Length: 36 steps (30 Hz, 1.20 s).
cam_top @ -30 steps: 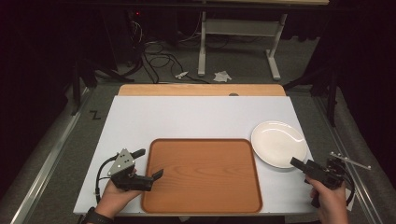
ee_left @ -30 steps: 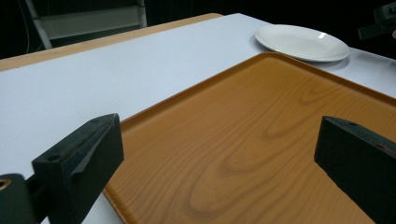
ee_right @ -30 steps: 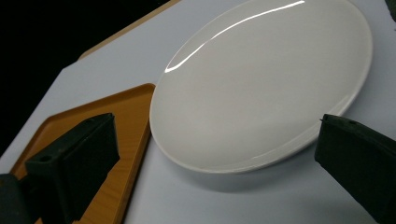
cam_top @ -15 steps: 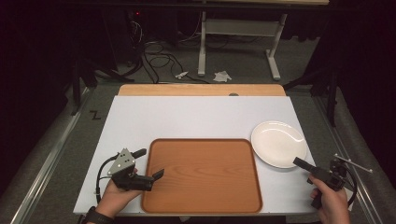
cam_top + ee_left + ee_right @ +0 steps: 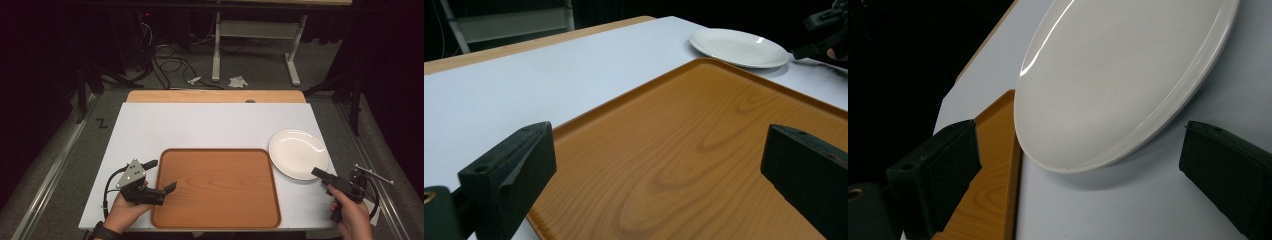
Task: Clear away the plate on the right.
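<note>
The right gripper (image 5: pixel 320 174) is sitting with its jaws spread wide apart, gripping nothing, just short of the near rim of the white plate (image 5: pixel 298 153). In the right gripper view, the plate (image 5: pixel 1118 75) is lying directly ahead of the jaws and between their lines, its near edge close to the tips but not touching them. The plate is holding nothing; its surface is showing only a light reflection. It is resting flat on the white table (image 5: pixel 210 125).

Beyond the right gripper's one jaw, the edge of the wooden tray (image 5: pixel 993 180) is lying just beside the plate; whether rim and plate are touching cannot be told.

The left gripper (image 5: pixel 161 176) is also standing with its jaws wide apart and nothing between them. It is straddling the near left corner region of the tray (image 5: pixel 216 186): one jaw is reaching over the tray's left rim, the other is lying outside it over the table. In the left gripper view the tray (image 5: pixel 704 165) is spreading out ahead of the jaws, bare of any load, and the plate (image 5: pixel 739 47) is lying well beyond the tray's far corner, with the right gripper (image 5: pixel 819 35) just beside it.

Each gripper is being held by a hand (image 5: pixel 125 212).
</note>
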### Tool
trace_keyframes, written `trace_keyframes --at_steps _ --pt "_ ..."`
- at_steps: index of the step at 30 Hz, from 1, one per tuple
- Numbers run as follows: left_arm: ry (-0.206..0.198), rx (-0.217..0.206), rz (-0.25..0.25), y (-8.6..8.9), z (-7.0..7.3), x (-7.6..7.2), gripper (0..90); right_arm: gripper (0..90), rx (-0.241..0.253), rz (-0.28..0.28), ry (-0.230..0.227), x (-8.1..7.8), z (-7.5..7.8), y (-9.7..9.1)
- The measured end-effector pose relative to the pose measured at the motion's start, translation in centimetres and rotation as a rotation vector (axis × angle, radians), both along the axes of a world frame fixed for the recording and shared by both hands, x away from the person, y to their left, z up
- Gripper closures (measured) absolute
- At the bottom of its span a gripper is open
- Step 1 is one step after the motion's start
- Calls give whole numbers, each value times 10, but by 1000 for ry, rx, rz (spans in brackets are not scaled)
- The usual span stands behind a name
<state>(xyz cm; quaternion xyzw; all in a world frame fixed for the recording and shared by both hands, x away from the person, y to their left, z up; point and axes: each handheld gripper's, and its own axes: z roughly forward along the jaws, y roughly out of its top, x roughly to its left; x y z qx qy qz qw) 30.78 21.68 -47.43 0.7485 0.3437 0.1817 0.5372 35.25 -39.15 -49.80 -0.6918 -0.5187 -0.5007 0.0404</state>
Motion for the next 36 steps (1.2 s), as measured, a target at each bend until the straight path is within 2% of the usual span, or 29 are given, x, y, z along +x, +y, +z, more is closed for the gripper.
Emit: trace_keyframes --at_steps 5,8,11,14,15,16,21,24,26,30,35,36 --pt "0 6 -3 -1 -1 -1 23 47 9 -9 7 3 0 1" --pt "-5 -5 -5 0 0 -1 24 44 17 -9 16 4 0 -1" --pt "-13 -9 7 1 0 -1 25 45 39 -24 5 2 0 -4" --pt "-31 -24 49 4 2 0 16 41 34 -29 4 4 1 -5" --pt "-31 -24 49 4 2 0 16 41 34 -29 4 4 1 -5" --pt "-33 -24 59 7 3 -1 16 37 20 -39 8 5 1 -4" --pt "-39 -18 58 8 3 -3 15 37 -6 -61 29 8 2 -1" --pt "-38 -14 61 8 3 -3 16 39 -1 -66 38 11 2 0" --pt "-35 4 61 7 2 -3 16 44 -8 -77 49 16 0 1" --pt "-42 5 53 7 2 -4 16 59 -7 -72 57 18 -2 3" --pt "-25 -10 54 7 0 -4 16 76 -19 -69 67 21 -3 7" --pt "-21 -1 52 6 -1 -3 16 80 -15 -74 68 22 -3 6"
